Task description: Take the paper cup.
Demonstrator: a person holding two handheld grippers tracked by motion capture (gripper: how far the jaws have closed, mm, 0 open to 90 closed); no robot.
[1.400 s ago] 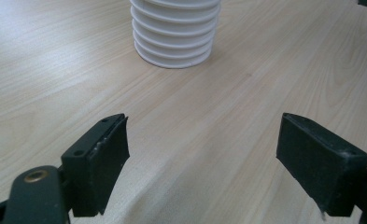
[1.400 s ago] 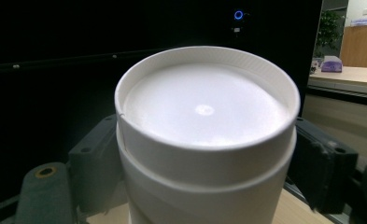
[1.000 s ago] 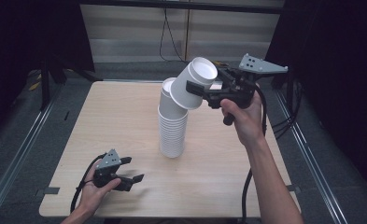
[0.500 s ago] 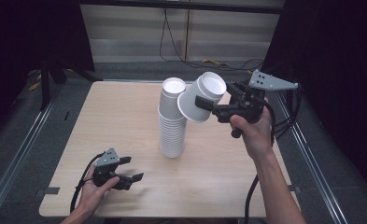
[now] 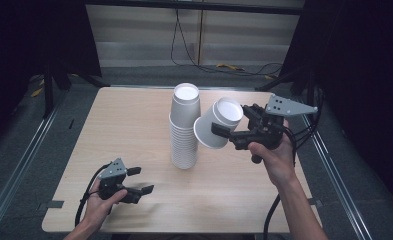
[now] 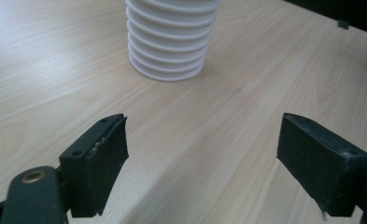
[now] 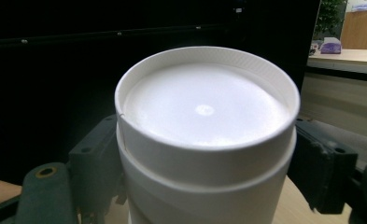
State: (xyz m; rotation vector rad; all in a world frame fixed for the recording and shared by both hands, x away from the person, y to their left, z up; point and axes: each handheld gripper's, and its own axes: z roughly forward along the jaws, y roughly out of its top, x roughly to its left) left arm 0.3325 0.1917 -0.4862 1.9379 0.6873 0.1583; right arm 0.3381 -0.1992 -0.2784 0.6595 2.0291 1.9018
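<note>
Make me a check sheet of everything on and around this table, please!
Surface: pale wooden table, bare apart from the cups and left gripper.
Job's things: tall stack of upside-down white paper cups standing mid-table; one white paper cup, possibly two nested, held tilted beside the stack, off the table.
Clutter: nothing seen.
Grippers: right gripper, jaws shut on the cup's sides; left gripper, jaws open and empty, low at the table's near left.
Cables: black cables trail from both grippers; more lie on the floor behind the table.
Surroundings: dark curtains, grey floor, metal rails along both sides.
</note>
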